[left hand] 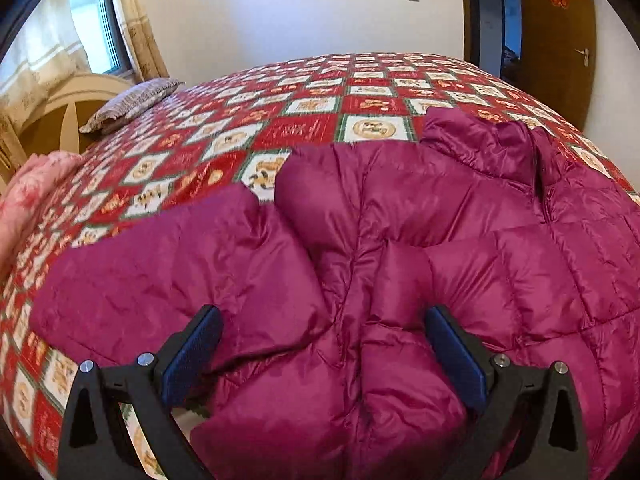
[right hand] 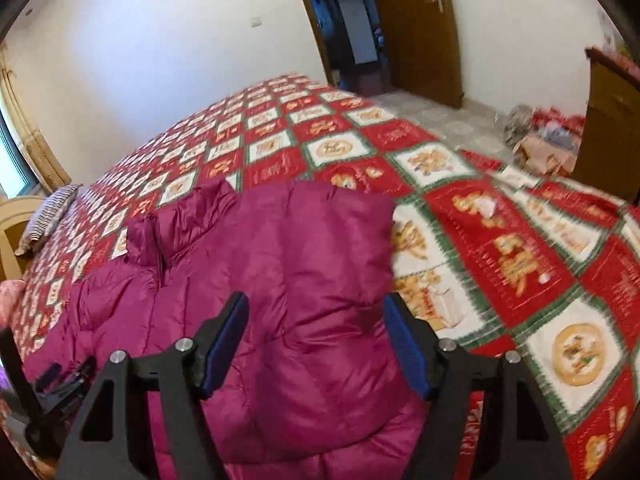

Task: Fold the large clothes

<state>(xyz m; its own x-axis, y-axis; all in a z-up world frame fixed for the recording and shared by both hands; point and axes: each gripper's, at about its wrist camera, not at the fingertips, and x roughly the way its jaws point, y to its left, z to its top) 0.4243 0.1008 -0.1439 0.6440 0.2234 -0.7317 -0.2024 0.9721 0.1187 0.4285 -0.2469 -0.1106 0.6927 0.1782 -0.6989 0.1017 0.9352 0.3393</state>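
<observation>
A shiny magenta puffer jacket (left hand: 420,240) lies spread on a bed (left hand: 304,92), front up, its quilted nylon puffed into soft, wrinkled panels. The stand-up collar (left hand: 480,140) points toward the far side of the bed, with a zipper running down from it. One sleeve (left hand: 168,276) lies out to the left.

The left tool (left hand: 324,344) hovers over the jacket near the armpit, its two black fingers with blue ribbed pads (left hand: 188,356) spread wide apart, holding nothing. The right tool (right hand: 316,340) hangs over the jacket's other side, its fingers also wide apart and empty.

The bed carries a glossy bedspread of red and white squares with gold figures and green borders. The left view alone shows a pink blanket (left hand: 28,196) at the bed's left edge and a window (left hand: 96,28) with beige curtains. The right view alone shows the tiled floor (right hand: 452,116), a heap of bags (right hand: 548,136) beside a wooden cabinet (right hand: 612,128), and the left tool at its lower left edge. Both views show a striped pillow (left hand: 128,104), white walls and a brown wooden door (right hand: 416,24).
</observation>
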